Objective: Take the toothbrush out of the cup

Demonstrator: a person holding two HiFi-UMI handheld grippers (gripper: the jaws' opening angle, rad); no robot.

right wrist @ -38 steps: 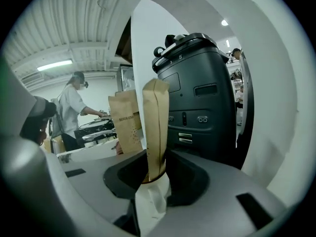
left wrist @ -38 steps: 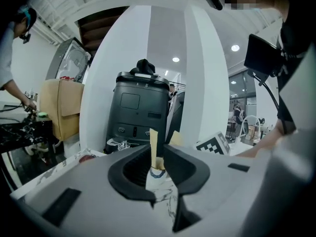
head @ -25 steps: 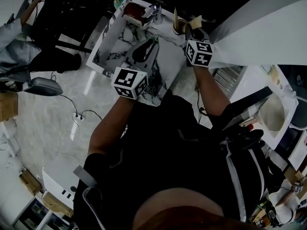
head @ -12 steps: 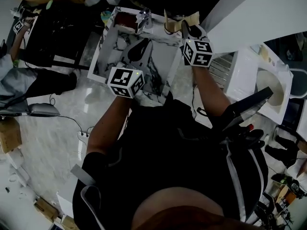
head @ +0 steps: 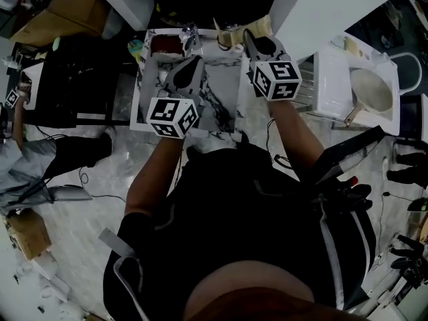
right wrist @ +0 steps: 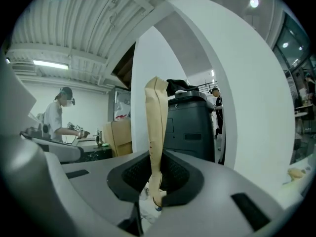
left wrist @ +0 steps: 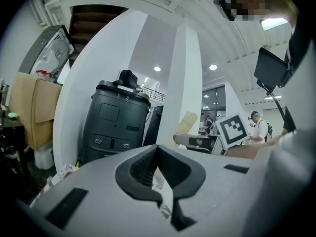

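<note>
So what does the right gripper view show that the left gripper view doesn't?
Only the right gripper view shows the grip: the right tool is clamped on a tan toothbrush that stands upright between its jaws. Only the left gripper view shows the left tool, shut on nothing, and the other tool's marker cube. Both show the dark grey machine, white walls and a person in the background.

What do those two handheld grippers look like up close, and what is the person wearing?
The left gripper and right gripper are smooth grey shells. Each ends in black ribbed pads set in a V-shaped notch. The left cube and right cube are white with black square markers. The person wears a dark top.
</note>
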